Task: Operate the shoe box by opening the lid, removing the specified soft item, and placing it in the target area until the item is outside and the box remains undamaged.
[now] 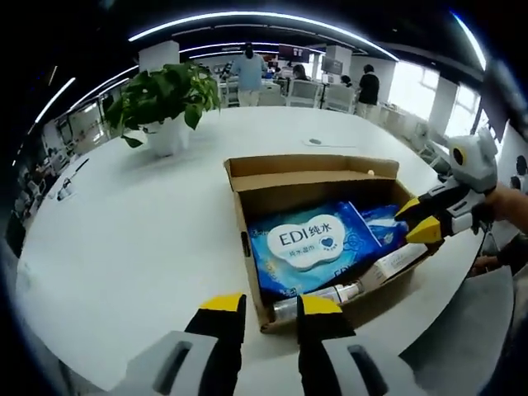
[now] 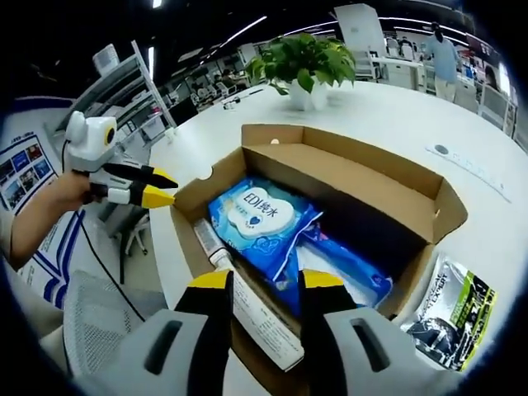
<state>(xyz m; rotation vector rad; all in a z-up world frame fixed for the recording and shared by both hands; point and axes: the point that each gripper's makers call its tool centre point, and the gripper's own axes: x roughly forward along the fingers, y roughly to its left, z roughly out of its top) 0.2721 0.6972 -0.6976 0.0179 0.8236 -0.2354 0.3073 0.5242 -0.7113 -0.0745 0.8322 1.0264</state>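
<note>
An open cardboard shoe box [image 1: 309, 175] [image 2: 363, 177] lies on the white table, its lid folded back. Inside lies a blue soft wipes pack [image 1: 309, 241] [image 2: 260, 219] with a white label, and a second blue pack [image 1: 381, 221] [image 2: 346, 268] beside it. A long white carton [image 1: 396, 262] [image 2: 264, 326] and a small bottle [image 1: 318, 299] [image 2: 210, 243] lie along one wall. My left gripper [image 1: 271, 305] [image 2: 161, 188] is open just outside the box's near corner. My right gripper [image 2: 264, 280] [image 1: 419, 219] hovers open over the carton side, holding nothing.
A potted plant [image 1: 161, 103] [image 2: 304, 66] stands further back on the round white table [image 1: 124, 231]. A black-and-green packet [image 2: 454, 318] lies on the table beside the box. A mesh chair [image 2: 99, 326] is off the table's edge. People stand far behind.
</note>
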